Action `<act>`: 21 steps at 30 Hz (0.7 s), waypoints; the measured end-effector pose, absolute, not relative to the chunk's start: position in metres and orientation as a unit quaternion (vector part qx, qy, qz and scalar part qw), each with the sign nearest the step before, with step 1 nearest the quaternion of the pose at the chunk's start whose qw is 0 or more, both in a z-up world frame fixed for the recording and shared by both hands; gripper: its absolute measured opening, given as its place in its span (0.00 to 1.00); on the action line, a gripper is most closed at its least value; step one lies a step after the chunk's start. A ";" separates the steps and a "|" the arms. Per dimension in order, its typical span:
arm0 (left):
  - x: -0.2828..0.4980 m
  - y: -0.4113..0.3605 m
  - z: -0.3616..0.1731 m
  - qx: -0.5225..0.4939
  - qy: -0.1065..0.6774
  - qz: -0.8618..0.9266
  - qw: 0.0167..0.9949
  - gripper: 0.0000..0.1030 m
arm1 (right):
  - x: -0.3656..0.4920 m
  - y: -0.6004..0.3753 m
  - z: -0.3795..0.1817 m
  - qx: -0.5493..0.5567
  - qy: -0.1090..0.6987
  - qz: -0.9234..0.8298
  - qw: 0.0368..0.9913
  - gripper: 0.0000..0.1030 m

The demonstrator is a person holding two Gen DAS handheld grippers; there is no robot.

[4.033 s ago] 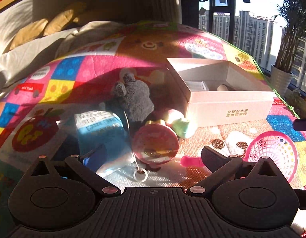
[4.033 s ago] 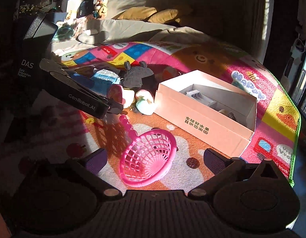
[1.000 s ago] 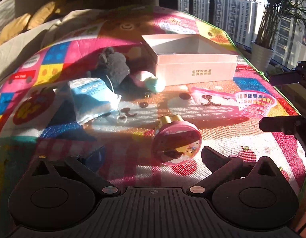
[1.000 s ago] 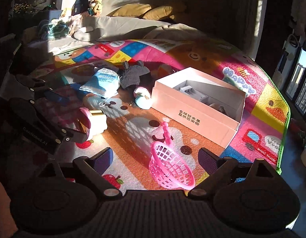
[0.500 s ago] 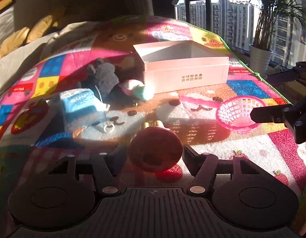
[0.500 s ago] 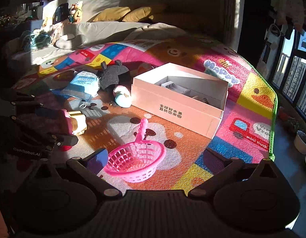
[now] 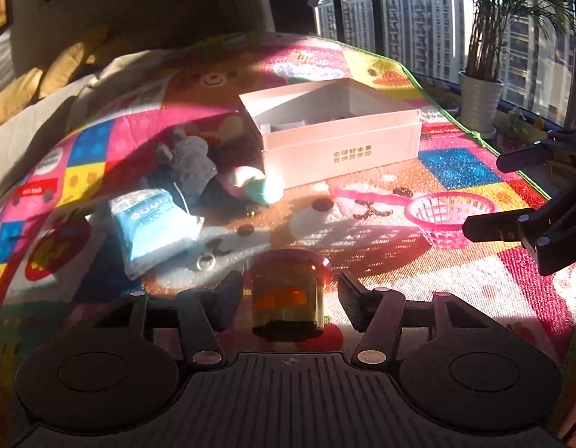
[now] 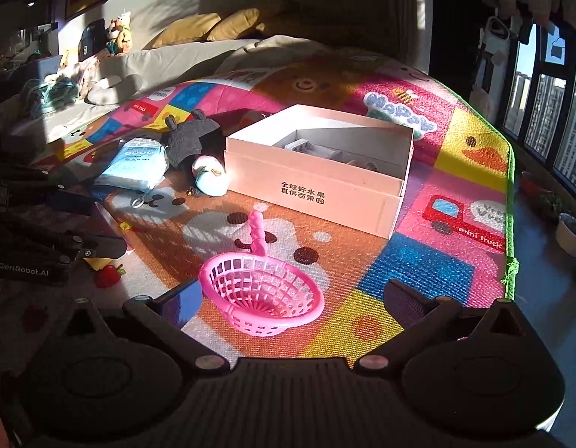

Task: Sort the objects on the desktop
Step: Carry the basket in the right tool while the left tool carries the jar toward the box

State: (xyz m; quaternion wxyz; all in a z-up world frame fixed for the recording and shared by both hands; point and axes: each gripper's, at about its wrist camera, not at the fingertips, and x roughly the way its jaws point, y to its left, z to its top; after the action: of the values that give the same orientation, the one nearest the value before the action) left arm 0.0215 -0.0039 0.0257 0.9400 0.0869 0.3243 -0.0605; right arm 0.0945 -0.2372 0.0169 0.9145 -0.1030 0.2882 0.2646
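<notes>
A small jar with a pink lid (image 7: 288,293) stands upright on the play mat between the fingers of my left gripper (image 7: 290,295), which is open with gaps on both sides of it. A pink plastic basket with a handle (image 8: 261,300) sits on the mat between the spread fingers of my right gripper (image 8: 293,304), which is open and empty. The basket also shows in the left wrist view (image 7: 446,216). An open pink-white box (image 8: 321,171) stands behind. My left gripper shows in the right wrist view (image 8: 64,231), and the jar is mostly hidden behind it there.
A blue tissue pack (image 7: 151,227), a grey plush toy (image 7: 187,164), a pastel egg-shaped toy (image 7: 252,184) and a metal ring (image 7: 206,260) lie left of the box. A sofa with cushions (image 8: 198,26) lies behind. A potted plant (image 7: 480,100) stands by the window.
The jar went from tilted in my left gripper to standing upright on the mat, and the left jaws opened. The basket now sits upright on the mat in front of my right gripper.
</notes>
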 end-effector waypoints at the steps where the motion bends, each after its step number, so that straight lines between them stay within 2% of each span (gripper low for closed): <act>1: 0.021 -0.004 0.025 0.087 0.326 -0.063 0.939 0.61 | 0.095 -0.237 0.017 -0.101 0.290 0.270 0.913 1.00; 3: 0.019 -0.003 0.024 0.086 0.327 -0.065 0.939 0.73 | 0.096 -0.235 0.018 -0.101 0.291 0.277 0.910 1.00; 9: 0.016 0.001 0.023 0.083 0.325 -0.064 0.940 0.85 | 0.111 -0.222 0.014 -0.099 0.308 0.306 0.895 1.00; 14: 0.016 0.004 0.024 0.076 0.327 -0.060 0.940 0.88 | 0.125 -0.209 0.004 -0.101 0.330 0.316 0.884 0.99; 15: 0.017 0.005 0.024 0.072 0.326 -0.059 0.941 0.89 | 0.124 -0.206 0.004 -0.107 0.332 0.319 0.881 0.87; 16: 0.017 0.006 0.025 0.067 0.325 -0.058 0.941 0.89 | 0.123 -0.203 0.003 -0.114 0.334 0.320 0.879 0.82; 21: 0.025 0.006 0.025 0.058 0.324 -0.055 0.943 0.85 | 0.113 -0.204 0.008 -0.127 0.324 0.318 0.882 0.82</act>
State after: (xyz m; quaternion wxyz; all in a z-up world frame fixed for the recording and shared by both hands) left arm 0.0245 0.0060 0.0254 0.9427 0.0585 0.3239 -0.0550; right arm 0.1127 -0.2041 0.0077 0.8822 -0.1272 0.3236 0.3176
